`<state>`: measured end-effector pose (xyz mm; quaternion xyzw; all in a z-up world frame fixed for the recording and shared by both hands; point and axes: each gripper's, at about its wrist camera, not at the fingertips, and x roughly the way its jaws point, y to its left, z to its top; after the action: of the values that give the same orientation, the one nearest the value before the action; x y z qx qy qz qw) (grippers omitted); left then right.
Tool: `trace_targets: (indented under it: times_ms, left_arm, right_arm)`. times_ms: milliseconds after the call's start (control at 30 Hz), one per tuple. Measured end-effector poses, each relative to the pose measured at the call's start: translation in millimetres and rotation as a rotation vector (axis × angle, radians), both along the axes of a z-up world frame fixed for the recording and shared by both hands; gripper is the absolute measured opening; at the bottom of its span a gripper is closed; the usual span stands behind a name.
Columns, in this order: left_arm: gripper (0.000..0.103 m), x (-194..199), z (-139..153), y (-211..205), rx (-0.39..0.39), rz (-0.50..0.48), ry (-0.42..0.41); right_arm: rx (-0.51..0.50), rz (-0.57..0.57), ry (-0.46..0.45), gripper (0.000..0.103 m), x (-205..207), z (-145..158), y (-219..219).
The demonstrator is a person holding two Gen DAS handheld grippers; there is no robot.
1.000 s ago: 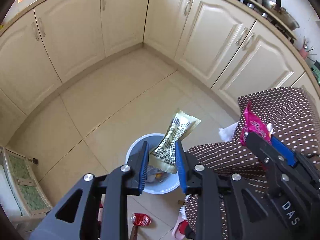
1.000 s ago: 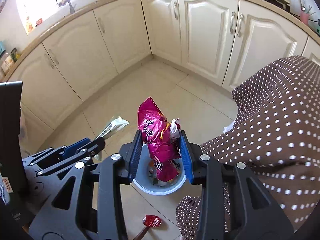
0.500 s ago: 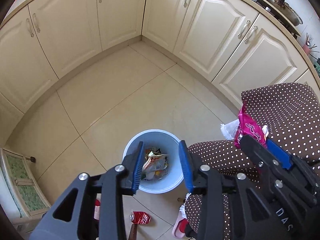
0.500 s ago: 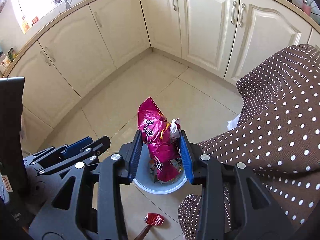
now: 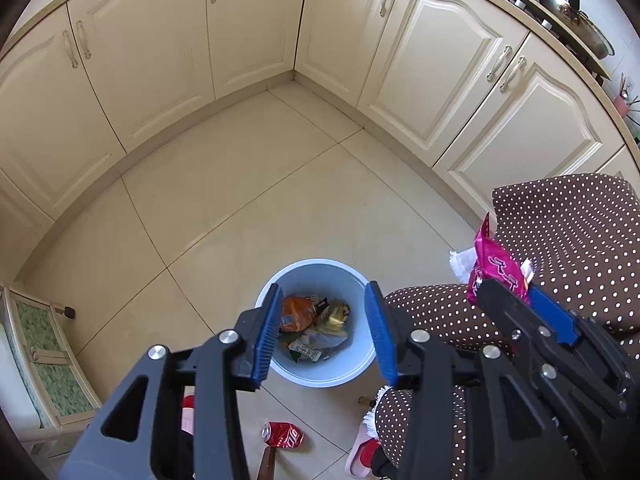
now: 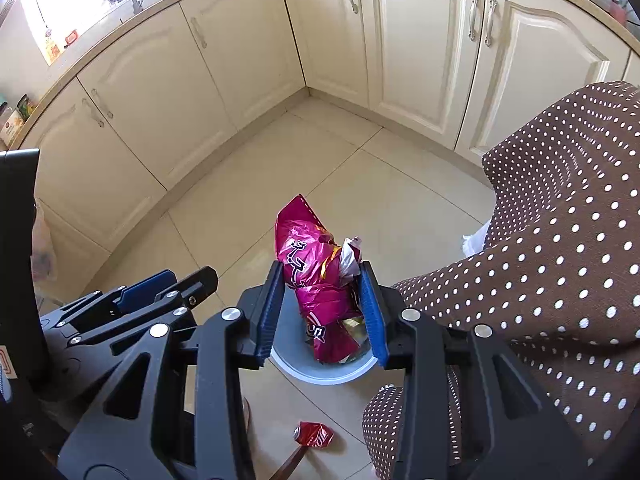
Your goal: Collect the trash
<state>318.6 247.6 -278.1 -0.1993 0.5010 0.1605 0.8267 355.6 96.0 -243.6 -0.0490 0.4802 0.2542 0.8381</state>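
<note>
A light blue trash bin (image 5: 320,374) stands on the tiled floor with several wrappers inside. My left gripper (image 5: 324,334) hangs open and empty above the bin. My right gripper (image 6: 322,314) is shut on a crumpled magenta snack bag (image 6: 308,276) and holds it above the bin (image 6: 324,374). The magenta bag also shows in the left wrist view (image 5: 494,270), at the right beside the left gripper. A crushed red can (image 5: 284,436) lies on the floor in front of the bin; it also shows in the right wrist view (image 6: 314,434).
Cream cabinets (image 5: 248,32) line the far corner. A brown polka-dot cloth (image 6: 560,260) covers furniture at the right. A pink slipper (image 5: 362,454) lies near the can. A small stool with a green top (image 5: 44,352) stands at the left.
My left gripper has opened and let go of the yellow wrapper, which now lies in the bin. The right gripper still holds the magenta bag over the bin.
</note>
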Motion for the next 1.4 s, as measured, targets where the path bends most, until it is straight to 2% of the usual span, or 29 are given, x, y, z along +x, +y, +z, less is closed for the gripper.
trace_targets:
  times_ms: [467, 633, 833, 967, 1133, 1300, 1400]
  left_arm:
    - [0.046, -7.8, 4.0, 10.3, 0.003, 0.030, -0.008]
    - [0.047, -10.3, 5.1, 15.1, -0.002, 0.044, -0.010]
    - [0.048, -16.3, 12.7, 16.2, 0.001, 0.047, -0.023]
    - [0.048, -24.8, 32.0, 10.2, 0.021, 0.033, -0.061]
    - [0.048, -41.3, 66.1, -5.6, 0.060, -0.004, -0.133]
    - [0.049, -73.4, 110.2, -29.5, 0.121, -0.054, -0.251]
    - [0.055, -98.3, 135.1, -45.4, 0.165, -0.071, -0.320]
  right_arm:
    - [0.019, 0.011, 0.005, 0.040, 2.5, -3.3, 2.3]
    - [0.023, -0.008, -0.001, 0.050, 2.7, -3.1, 2.2]
    - [0.030, -0.010, -0.011, 0.051, -1.7, 3.4, 2.7]
    - [0.038, -0.016, -0.044, 0.051, -9.0, 18.6, -2.0]
    - [0.049, -0.043, -0.124, 0.051, -28.2, 52.8, -18.6]
    - [0.071, -0.089, -0.226, 0.052, -59.8, 94.4, -45.7]
    - [0.079, -0.130, -0.303, 0.055, -90.9, 122.9, -68.2]
